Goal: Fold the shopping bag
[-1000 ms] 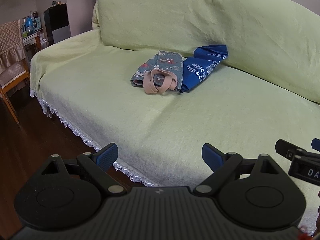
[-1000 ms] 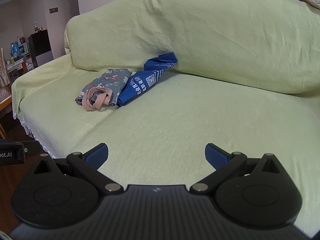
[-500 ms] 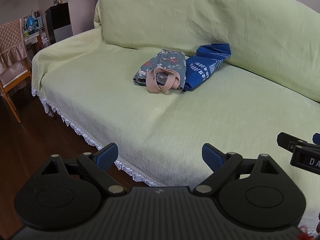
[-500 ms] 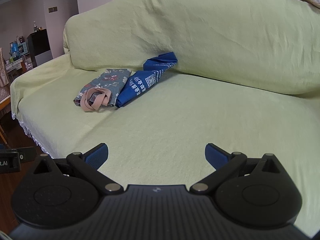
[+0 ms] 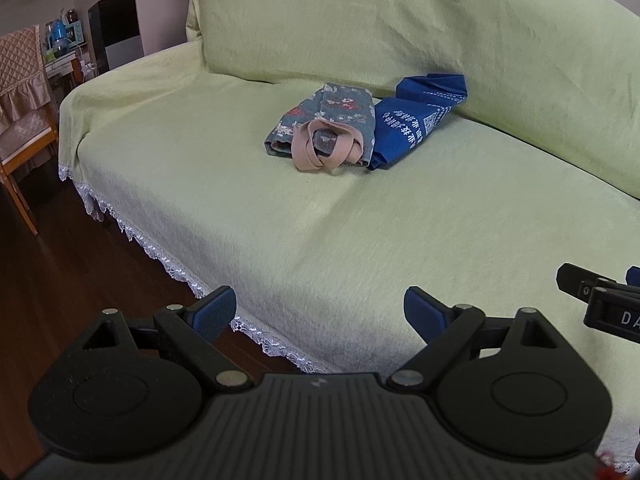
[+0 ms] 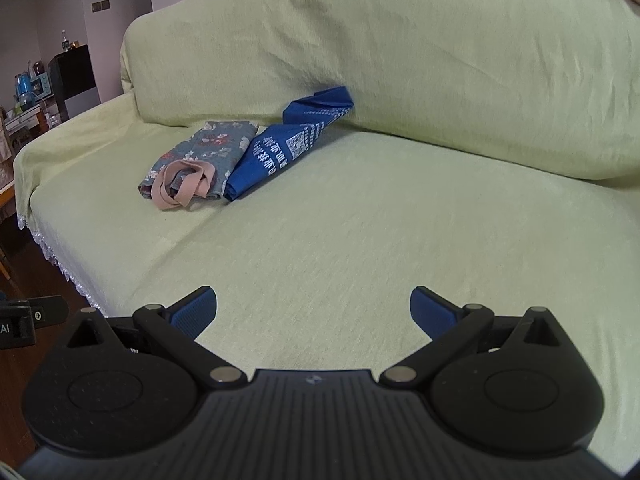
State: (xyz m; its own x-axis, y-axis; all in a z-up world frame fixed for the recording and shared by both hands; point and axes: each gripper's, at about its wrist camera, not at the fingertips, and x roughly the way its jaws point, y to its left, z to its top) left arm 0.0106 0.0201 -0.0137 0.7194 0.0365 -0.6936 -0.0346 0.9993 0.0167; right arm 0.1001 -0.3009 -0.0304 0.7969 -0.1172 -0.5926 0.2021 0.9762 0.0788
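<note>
Both the left gripper (image 5: pixel 320 314) and right gripper (image 6: pixel 313 307) hang spread and empty, since the bags (image 6: pixel 200 160) lie well off at eleven o'clock on the sofa (image 6: pixel 360 240).

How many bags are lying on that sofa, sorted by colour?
Floral grey-blue bag with tan handles: 1
Blue bag with white print: 1
Total: 2 bags, touching side by side on the green sofa cover.
</note>
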